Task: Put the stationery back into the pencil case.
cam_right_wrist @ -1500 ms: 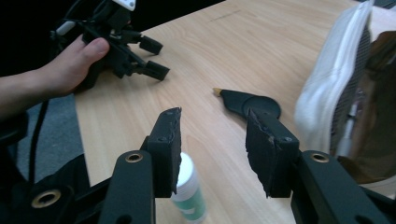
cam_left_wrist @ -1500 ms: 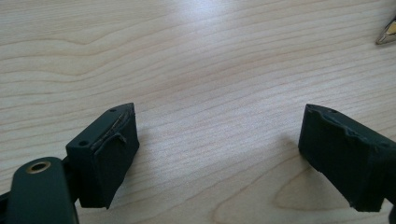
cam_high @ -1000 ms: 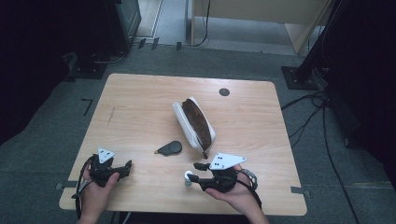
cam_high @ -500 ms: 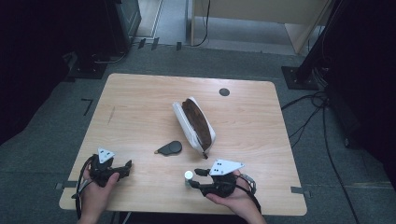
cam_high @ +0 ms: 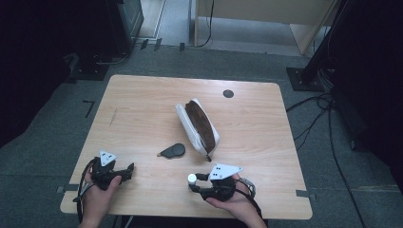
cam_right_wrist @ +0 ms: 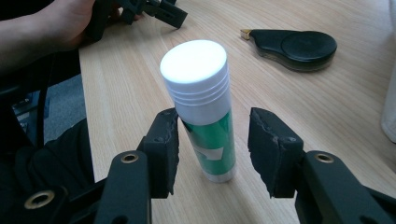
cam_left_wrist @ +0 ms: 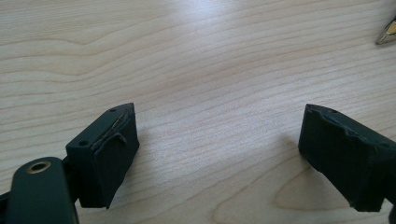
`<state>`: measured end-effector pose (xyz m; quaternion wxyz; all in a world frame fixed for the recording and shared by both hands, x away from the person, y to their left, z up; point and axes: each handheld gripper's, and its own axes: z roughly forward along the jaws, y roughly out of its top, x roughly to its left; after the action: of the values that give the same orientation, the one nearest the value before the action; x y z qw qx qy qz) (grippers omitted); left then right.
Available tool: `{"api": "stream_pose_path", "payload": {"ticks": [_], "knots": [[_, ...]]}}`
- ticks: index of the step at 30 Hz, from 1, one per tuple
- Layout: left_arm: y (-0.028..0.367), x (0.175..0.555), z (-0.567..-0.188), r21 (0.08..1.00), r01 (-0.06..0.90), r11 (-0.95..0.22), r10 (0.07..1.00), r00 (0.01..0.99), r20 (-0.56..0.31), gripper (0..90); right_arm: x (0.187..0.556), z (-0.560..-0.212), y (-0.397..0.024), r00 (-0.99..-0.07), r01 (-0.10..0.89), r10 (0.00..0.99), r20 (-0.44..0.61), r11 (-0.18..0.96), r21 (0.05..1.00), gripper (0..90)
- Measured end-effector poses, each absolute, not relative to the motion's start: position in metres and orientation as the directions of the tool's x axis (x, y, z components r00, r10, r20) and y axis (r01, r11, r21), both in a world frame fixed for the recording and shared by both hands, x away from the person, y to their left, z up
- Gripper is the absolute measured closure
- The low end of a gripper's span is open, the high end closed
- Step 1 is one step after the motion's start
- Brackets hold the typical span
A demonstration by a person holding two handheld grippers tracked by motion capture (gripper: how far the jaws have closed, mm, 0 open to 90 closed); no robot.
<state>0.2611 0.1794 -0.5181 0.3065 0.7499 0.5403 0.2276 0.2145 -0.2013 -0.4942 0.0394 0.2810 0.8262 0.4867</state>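
The right gripper sits at the near edge of the wooden table, its jaws parted on either side of an upright glue stick. One pad touches the green tube; the other stands just clear, so the stick is bracketed, not squeezed. The stick stands on the tabletop, white cap up. Its label shows a white patch, but no writing can be read. In the high view the glue stick appears as a small white dot by the right gripper.

The left gripper rests at the near left corner, jaws wide apart over bare wood, holding nothing.

Beyond the stick lies a black teardrop-shaped tool with a brass-coloured tip; its kind is hard to make out. Farther in, mid-table, a white pencil case lies unzipped with dark contents that cannot be identified. A small dark disc sits near the far edge.
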Motion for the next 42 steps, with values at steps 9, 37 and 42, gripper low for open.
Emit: {"api": "stream_pose_path", "payload": {"ticks": [9, 37, 42], "knots": [[0.1794, 0.2611, -0.5181, 0.706, 0.671, -0.228, 0.950, 0.313, 0.010, 12.1, 0.2151, -0.4990, -0.1950, -0.842, 0.417, 0.504, 0.192, 0.384, 0.824, 56.6], [0.1794, 0.2611, -0.5181, 0.706, 0.671, -0.228, 0.950, 0.313, 0.010, 12.1, 0.2140, -0.4991, -0.1959, -0.829, 0.398, 0.538, 0.151, 0.377, 0.836, 66.2], [0.1794, 0.2611, -0.5181, 0.706, 0.671, -0.228, 0.950, 0.313, 0.010, 12.1, 0.2145, -0.4953, -0.1993, -0.821, 0.398, 0.550, 0.153, 0.361, 0.843, 66.2]]}}
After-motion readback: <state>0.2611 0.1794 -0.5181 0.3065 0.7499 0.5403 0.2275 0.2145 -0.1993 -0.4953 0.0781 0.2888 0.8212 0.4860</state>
